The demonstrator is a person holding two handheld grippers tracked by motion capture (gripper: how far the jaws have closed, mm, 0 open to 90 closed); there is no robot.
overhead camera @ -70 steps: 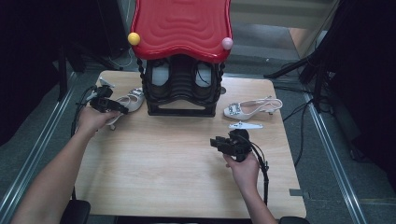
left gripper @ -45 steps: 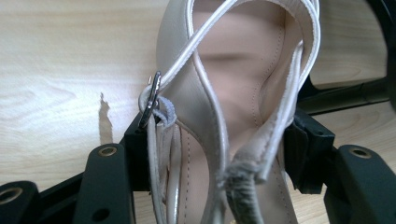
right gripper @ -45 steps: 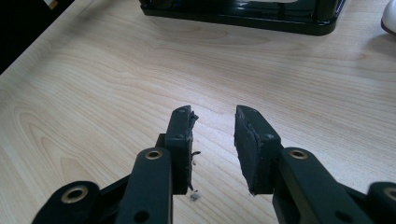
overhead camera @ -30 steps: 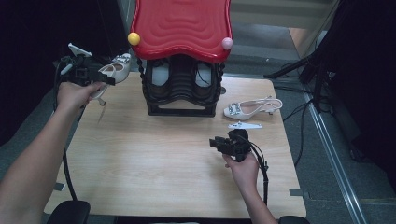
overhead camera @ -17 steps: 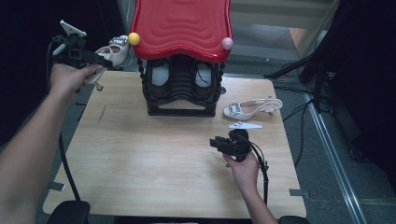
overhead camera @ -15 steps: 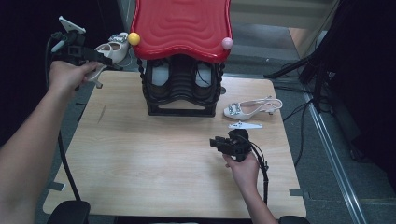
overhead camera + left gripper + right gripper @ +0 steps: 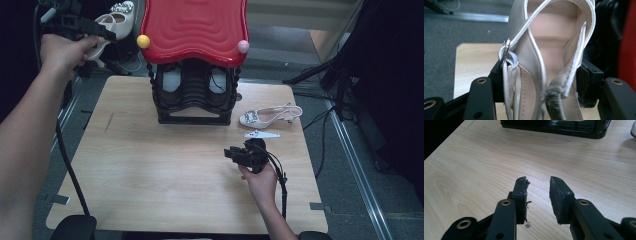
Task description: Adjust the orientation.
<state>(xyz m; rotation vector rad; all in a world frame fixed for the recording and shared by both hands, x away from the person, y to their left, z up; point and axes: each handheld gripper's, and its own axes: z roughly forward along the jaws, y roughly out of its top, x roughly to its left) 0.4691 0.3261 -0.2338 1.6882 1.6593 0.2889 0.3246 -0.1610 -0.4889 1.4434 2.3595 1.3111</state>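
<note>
My left gripper (image 7: pixel 100 35) is raised high at the far left, beside the red top (image 7: pixel 195 27) of the black shoe rack (image 7: pixel 194 97), and is shut on a cream slingback shoe (image 7: pixel 116 17). In the left gripper view that shoe (image 7: pixel 541 62) sits heel-first between the jaws, its strap and buckle close to the lens. A matching cream shoe (image 7: pixel 270 115) with a jewelled toe lies on the table right of the rack. My right gripper (image 7: pixel 231 153) rests low over the table's right half, open, nothing between its fingertips (image 7: pixel 520 188).
The wooden table (image 7: pixel 150 170) has bare boards across its left and front. A small white flat piece (image 7: pixel 261 134) lies just in front of the second shoe. Shoes sit inside the rack's lower shelf. Cables and a stand (image 7: pixel 340 75) crowd the floor to the right.
My left hand has lifted the shoe from table level at the left up to the height of the rack's red top. The right hand has stayed put.
</note>
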